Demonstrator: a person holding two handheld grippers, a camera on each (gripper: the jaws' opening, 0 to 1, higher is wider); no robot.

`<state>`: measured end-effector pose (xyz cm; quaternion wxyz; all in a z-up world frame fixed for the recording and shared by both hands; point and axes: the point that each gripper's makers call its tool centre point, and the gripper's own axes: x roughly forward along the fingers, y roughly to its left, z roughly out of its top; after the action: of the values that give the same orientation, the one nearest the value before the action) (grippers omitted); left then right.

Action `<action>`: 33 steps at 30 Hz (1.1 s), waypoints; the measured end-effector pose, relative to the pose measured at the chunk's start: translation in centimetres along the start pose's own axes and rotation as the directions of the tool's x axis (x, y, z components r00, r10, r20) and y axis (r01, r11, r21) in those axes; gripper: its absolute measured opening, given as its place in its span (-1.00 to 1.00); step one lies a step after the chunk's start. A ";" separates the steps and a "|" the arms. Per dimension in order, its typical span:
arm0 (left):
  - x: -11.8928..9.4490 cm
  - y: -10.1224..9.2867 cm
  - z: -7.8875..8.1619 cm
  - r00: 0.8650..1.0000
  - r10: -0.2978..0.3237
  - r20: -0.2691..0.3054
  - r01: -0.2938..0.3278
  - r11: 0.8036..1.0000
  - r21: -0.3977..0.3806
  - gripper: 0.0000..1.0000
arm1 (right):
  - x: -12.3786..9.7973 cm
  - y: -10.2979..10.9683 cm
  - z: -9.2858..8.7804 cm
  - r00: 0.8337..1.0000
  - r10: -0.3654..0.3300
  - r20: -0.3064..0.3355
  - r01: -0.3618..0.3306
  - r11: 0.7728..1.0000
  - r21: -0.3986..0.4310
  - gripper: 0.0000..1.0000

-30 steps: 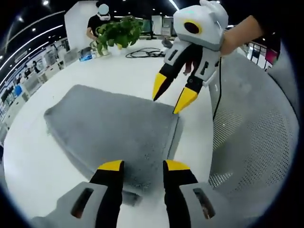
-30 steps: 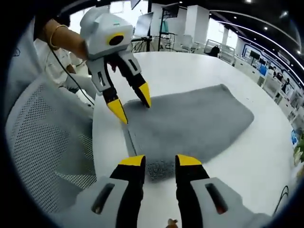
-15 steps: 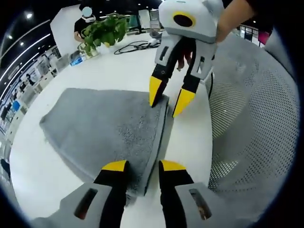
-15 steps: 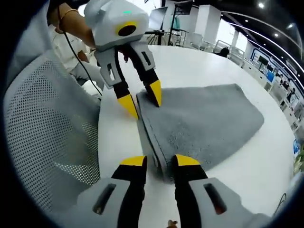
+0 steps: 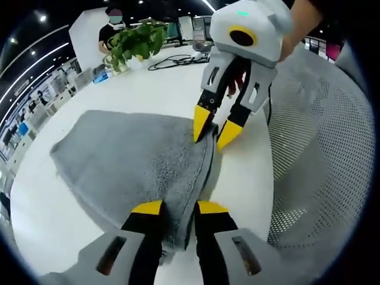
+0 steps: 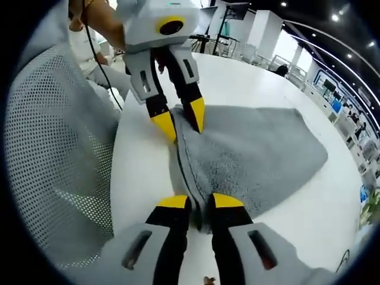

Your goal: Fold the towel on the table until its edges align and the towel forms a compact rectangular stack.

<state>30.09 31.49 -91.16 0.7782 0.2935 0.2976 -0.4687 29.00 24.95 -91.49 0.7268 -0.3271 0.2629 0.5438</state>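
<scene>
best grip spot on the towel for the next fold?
Its near edge, one gripper at each corner, coming from the chair side. The towel lies flat, with that hem slightly raised off the table. The left gripper and right gripper already straddle it.

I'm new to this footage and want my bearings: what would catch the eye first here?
A grey towel lies spread on a white round table, and both grippers pinch its near edge. In the left gripper view, the left gripper grips one end of that edge while the right gripper grips the other, yellow fingers closed on the fabric. A white mesh chair stands beside the table, and a potted plant sits at the far side.
</scene>
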 end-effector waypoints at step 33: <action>-1.7 1.5 2.3 0.999 -0.034 0.034 0.034 0.999 -0.001 -0.90 | -1.8 -1.5 1.7 1.000 0.003 -0.010 -0.001 0.978 0.210 -0.93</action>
<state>31.22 31.27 -88.18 0.7754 0.2798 0.2897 -0.4864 29.96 24.81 -88.80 0.7553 -0.2513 0.3228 0.5120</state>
